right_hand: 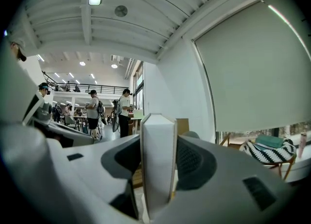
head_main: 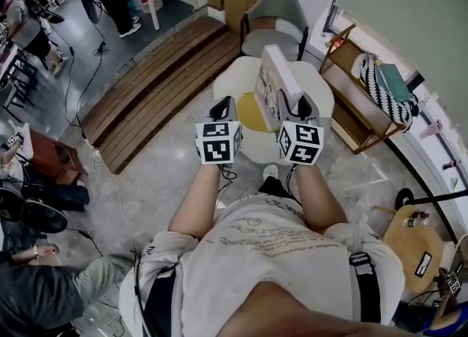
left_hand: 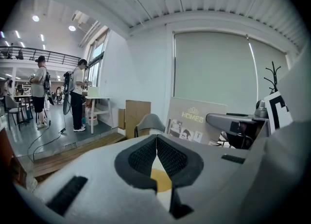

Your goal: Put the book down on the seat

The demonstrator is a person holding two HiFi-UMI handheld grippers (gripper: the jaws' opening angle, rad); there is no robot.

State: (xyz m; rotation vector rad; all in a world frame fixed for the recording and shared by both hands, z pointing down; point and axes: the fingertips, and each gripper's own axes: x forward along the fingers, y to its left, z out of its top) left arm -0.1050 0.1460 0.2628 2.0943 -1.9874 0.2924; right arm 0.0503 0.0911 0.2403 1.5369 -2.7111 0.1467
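From the head view, the right claw [head_main: 296, 103] carries the book [head_main: 272, 83] on edge, cover facing left. It hangs in the air directly over the pale, petal-shaped seat [head_main: 238, 80] with the yellow middle. That's a sensible carry: an edge grip leaves the broad face free to be lowered flat. The left claw [head_main: 223, 107] rides just beside it, holding nothing and clear of the book. A grey chair [head_main: 274, 17] stands beyond the seat.

Over to the left gripper view: the left claw [left_hand: 156, 143] has its pads pressed together with nothing between them, and the yellow spot shows through the gap below. The book [left_hand: 192, 118] stands off to the right, cover toward this camera.

Now the right gripper view: the right claw [right_hand: 158, 152] is pinching the book [right_hand: 158, 169], one pad on each cover and the white page block facing the lens, upright and square.

By my reading the book is over its target but not yet down. It will need lowering and tipping onto its face before the pinch lets go, or it may topple off the seat's rounded edge.
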